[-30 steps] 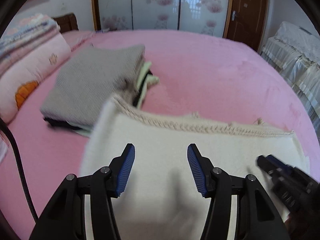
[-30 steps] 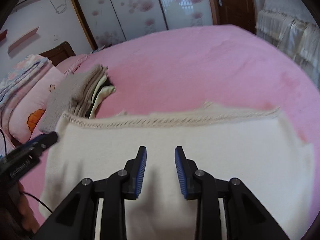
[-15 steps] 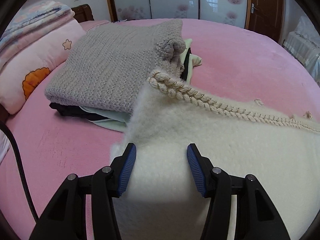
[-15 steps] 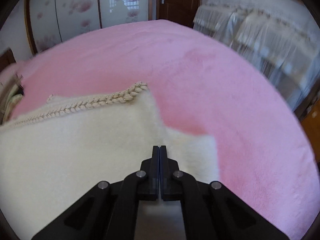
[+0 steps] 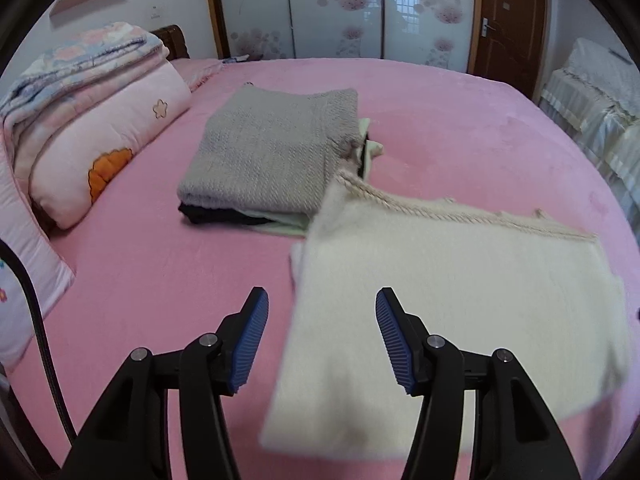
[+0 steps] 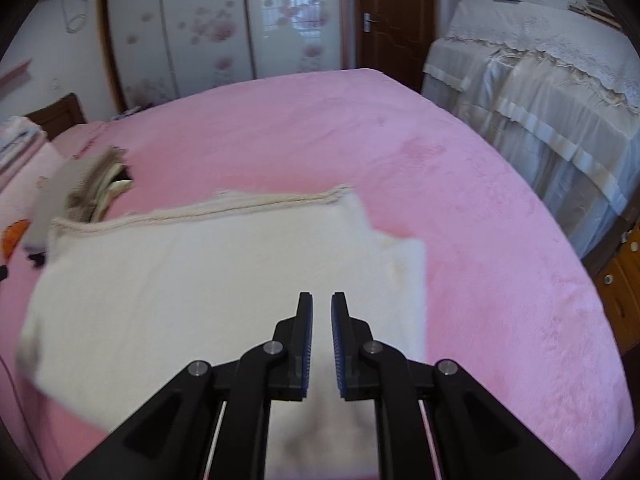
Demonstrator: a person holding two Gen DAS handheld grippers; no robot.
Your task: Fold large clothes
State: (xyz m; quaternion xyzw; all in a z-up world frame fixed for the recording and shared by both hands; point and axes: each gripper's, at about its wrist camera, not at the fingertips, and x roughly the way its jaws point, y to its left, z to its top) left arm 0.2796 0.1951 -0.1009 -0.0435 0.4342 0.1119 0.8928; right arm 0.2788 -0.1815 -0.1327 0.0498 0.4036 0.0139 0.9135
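With the right tool (image 6: 321,312), clamped shut half a second before, now parted a crack and the left tool (image 5: 320,320) wide and empty, the folded cream garment (image 5: 460,300) lay released on the bed (image 5: 160,260) beside the grey stack (image 5: 272,152), ready for stacking.

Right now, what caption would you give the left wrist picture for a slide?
Open left gripper above a pink bed, a folded cream garment beside a stack topped by a grey knit sweater.
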